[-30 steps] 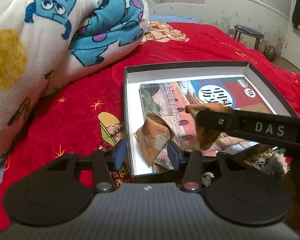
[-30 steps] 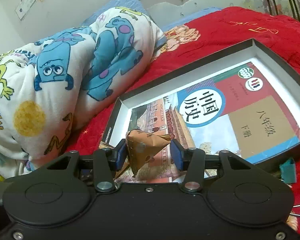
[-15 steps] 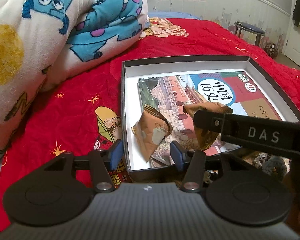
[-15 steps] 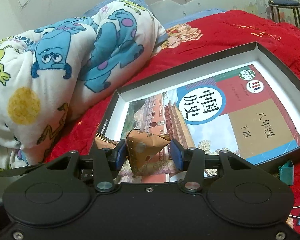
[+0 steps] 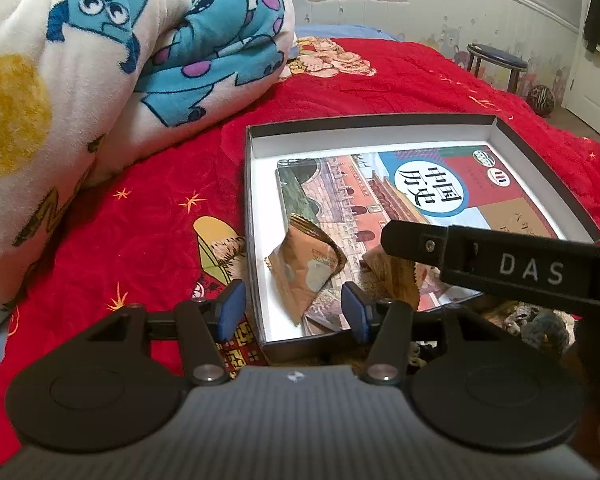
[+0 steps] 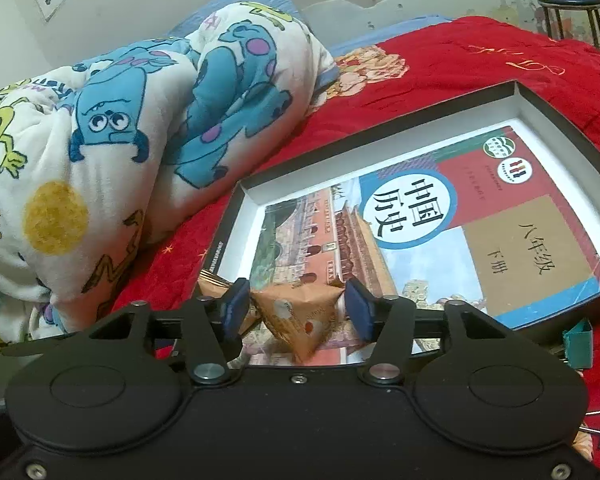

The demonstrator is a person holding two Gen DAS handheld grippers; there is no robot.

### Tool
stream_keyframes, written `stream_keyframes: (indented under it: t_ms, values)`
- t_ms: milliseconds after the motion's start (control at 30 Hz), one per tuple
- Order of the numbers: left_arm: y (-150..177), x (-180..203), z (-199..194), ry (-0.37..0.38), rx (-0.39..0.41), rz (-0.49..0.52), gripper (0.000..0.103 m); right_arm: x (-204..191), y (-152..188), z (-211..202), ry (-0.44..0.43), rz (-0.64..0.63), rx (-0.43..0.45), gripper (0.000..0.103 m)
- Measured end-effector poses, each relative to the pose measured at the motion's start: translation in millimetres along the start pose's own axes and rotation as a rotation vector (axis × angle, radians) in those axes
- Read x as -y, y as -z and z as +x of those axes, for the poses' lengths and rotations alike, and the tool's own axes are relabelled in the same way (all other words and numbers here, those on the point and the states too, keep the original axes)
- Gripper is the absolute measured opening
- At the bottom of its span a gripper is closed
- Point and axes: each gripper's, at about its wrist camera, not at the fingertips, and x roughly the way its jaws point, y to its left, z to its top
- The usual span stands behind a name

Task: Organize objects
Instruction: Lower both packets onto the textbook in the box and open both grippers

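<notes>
A shallow black box (image 5: 256, 216) with a white inside lies on the red bed and holds a history textbook (image 5: 432, 196). One brown snack packet (image 5: 306, 268) lies in the box's near left corner. My left gripper (image 5: 292, 312) is open and empty just short of the box's near wall. My right gripper (image 6: 296, 306) is open around a second brown packet (image 6: 300, 316) that rests on the textbook (image 6: 440, 232); in the left wrist view this packet (image 5: 392, 272) lies under the right gripper's black finger (image 5: 500, 268).
A rolled cartoon blanket (image 5: 100, 72) fills the left side of the bed. Binder clips (image 6: 578, 340) lie on the red sheet right of the box. A small stool (image 5: 498, 60) stands beyond the bed's far right edge.
My right gripper lowered the second packet onto the textbook and opened, letting it go. My left gripper backed away from the first packet, staying open.
</notes>
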Motion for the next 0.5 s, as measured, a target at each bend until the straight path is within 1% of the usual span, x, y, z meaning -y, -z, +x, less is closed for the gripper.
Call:
stream_keyframes:
  t_ms: [200, 233, 300, 367, 500]
  values:
    - [-2, -7, -8, 0.009, 0.006, -0.018, 0.068, 3, -2, -5, -0.02, 0.042, 0.005, 0.057]
    - [-2, -8, -9, 0.011, 0.006, -0.017, 0.068, 3, -2, -6, -0.021, 0.053, 0.003, 0.059]
    - [-2, -8, -13, 0.011, 0.01, -0.01, 0.068, 4, -2, -9, -0.011, 0.059, -0.002, 0.059]
    - [-2, -9, -21, 0.015, 0.016, 0.006, 0.068, 2, -3, -16, 0.007, 0.05, 0.011, 0.059]
    - [2, -12, -39, 0.052, 0.043, 0.033, 0.068, 3, -6, -40, -0.003, 0.088, 0.056, 0.059]
